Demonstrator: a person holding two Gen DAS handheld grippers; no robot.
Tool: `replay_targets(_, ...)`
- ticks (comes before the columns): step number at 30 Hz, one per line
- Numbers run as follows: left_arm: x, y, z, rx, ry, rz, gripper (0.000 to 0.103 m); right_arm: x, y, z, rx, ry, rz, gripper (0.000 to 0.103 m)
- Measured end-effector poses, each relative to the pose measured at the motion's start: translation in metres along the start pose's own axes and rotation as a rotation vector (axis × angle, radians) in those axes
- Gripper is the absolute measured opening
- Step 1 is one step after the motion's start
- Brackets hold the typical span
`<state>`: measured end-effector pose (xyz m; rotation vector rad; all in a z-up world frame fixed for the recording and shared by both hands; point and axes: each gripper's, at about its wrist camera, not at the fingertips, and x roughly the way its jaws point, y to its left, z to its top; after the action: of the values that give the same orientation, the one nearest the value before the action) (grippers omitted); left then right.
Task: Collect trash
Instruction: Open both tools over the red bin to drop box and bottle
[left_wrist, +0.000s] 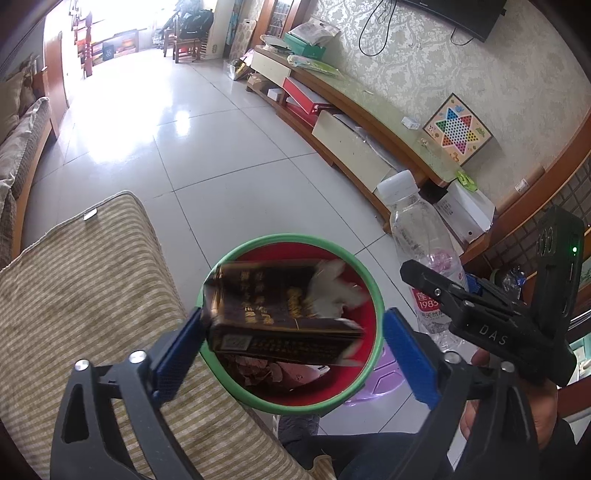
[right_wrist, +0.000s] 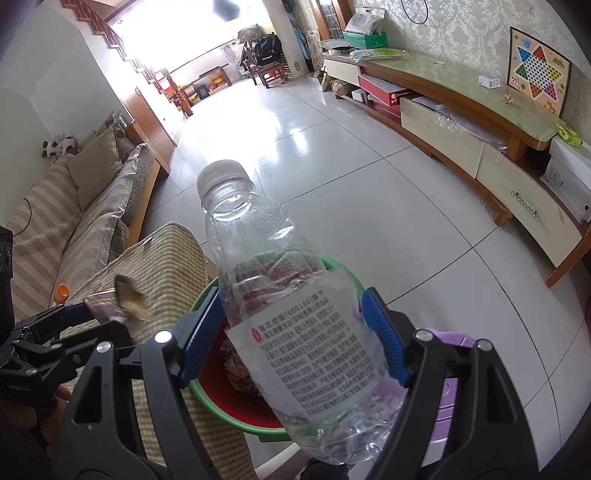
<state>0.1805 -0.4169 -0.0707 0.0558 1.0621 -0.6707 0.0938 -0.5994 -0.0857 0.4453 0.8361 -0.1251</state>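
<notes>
A red bin with a green rim (left_wrist: 364, 275) stands on the floor beside the sofa cushion; crumpled trash lies inside. My left gripper (left_wrist: 291, 343) is open right above it. A dark brown box (left_wrist: 273, 314) is blurred between the blue pads, touching only the left pad, over the bin mouth. My right gripper (right_wrist: 295, 332) is shut on a clear empty plastic bottle (right_wrist: 266, 280) with a white label, held beside the bin (right_wrist: 340, 267). That bottle shows at the right in the left wrist view (left_wrist: 417, 229).
A striped sofa cushion (left_wrist: 85, 291) lies left of the bin. A purple stool (left_wrist: 380, 373) sits behind the bin. A long TV cabinet (left_wrist: 354, 107) runs along the right wall. Tiled floor (left_wrist: 192, 133) stretches ahead.
</notes>
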Motion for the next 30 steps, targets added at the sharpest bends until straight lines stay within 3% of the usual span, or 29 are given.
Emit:
replay_targets(13,-0.026,0.016,-0.007,0.002,-0.053,0.038,0.095,0.006,0.013,0.001,-0.026,0.011,0.011,0.074)
replay_targets(30,-0.1,0.1,-0.052,-0.152,-0.143,0.133,0.095,0.026,0.07,0.003,-0.149,0.039,0.029,0.075)
